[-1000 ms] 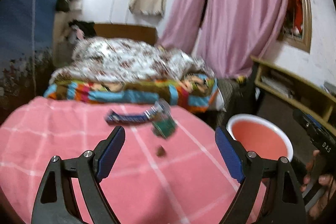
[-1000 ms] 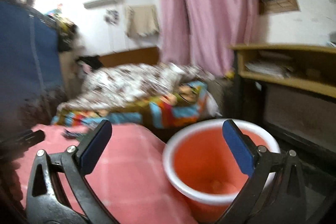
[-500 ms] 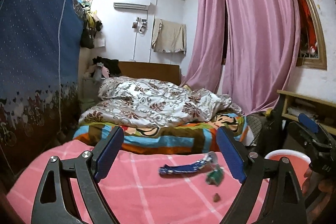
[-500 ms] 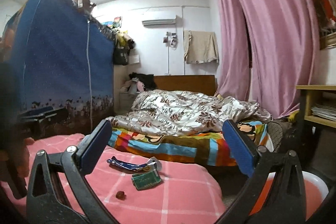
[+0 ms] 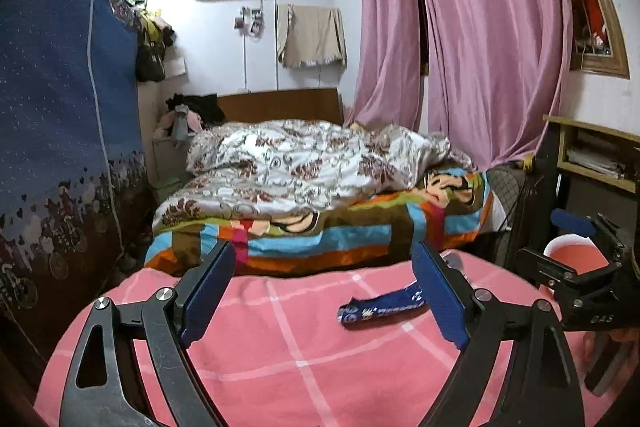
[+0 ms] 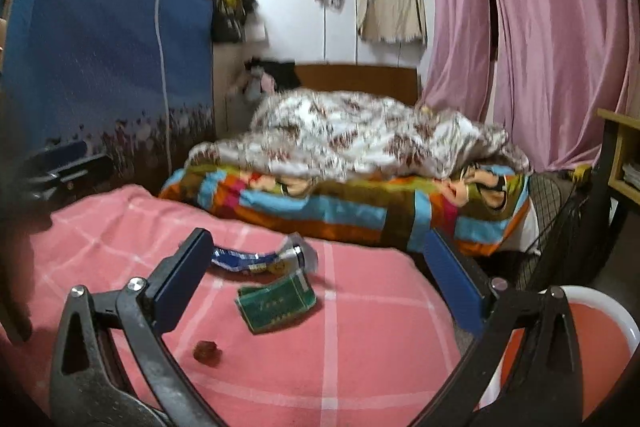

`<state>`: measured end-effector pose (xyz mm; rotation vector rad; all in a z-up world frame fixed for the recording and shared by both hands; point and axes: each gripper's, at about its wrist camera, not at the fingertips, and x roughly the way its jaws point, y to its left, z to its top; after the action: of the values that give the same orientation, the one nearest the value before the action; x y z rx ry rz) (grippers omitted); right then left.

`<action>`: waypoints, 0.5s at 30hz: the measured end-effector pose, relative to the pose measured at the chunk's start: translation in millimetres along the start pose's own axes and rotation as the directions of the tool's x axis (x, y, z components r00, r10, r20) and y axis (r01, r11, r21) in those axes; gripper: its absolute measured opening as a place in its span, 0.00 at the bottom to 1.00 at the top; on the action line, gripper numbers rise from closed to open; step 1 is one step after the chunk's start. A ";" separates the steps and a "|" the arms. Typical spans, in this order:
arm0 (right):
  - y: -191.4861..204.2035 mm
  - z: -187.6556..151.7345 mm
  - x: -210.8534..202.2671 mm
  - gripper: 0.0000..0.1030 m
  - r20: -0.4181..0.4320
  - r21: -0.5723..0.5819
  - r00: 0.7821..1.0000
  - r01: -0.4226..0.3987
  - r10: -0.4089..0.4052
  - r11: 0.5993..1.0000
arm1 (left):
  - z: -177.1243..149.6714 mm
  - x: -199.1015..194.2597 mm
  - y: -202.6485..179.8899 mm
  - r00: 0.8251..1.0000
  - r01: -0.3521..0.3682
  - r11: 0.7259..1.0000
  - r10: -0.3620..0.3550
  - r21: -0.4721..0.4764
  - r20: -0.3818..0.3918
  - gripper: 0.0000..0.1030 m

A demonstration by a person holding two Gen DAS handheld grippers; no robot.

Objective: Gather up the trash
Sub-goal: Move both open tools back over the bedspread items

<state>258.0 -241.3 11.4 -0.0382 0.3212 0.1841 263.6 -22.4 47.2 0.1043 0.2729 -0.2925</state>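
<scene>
Hovering: right gripper (image 6: 320, 283) agape over green packet (image 6: 276, 303); bin (image 6: 600, 339) beside cloth edge

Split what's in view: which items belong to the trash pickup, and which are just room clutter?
Job items:
- blue wrapper on the pink cloth
- green packet
- small brown scrap
- red bin, beside the table
- left gripper and right gripper, both open, empty

Just lying about:
- floral quilt on the bed
- pink curtains
- beige towel on the wall
- wooden shelf

My two wrist views sit low, near the pink tabletop (image 5: 304, 355), facing the far bed (image 6: 360, 203); both share the blue wrapper (image 5: 380, 309).
</scene>
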 end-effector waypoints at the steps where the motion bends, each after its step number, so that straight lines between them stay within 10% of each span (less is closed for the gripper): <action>1: 0.4 -1.0 3.1 0.84 -0.013 -0.002 1.000 0.000 0.000 1.000 | -2.5 4.6 2.3 1.000 0.001 1.000 -0.001 -0.004 -0.015 0.83; 15: 3.9 -10.9 49.0 0.70 -0.254 0.020 0.964 -0.077 0.079 0.997 | -22.0 72.5 19.8 0.939 0.062 0.994 -0.087 -0.086 -0.332 0.83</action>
<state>299.5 -229.7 -14.5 -0.0395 0.5809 0.2566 330.8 -20.0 7.1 0.0694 0.6279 -0.3395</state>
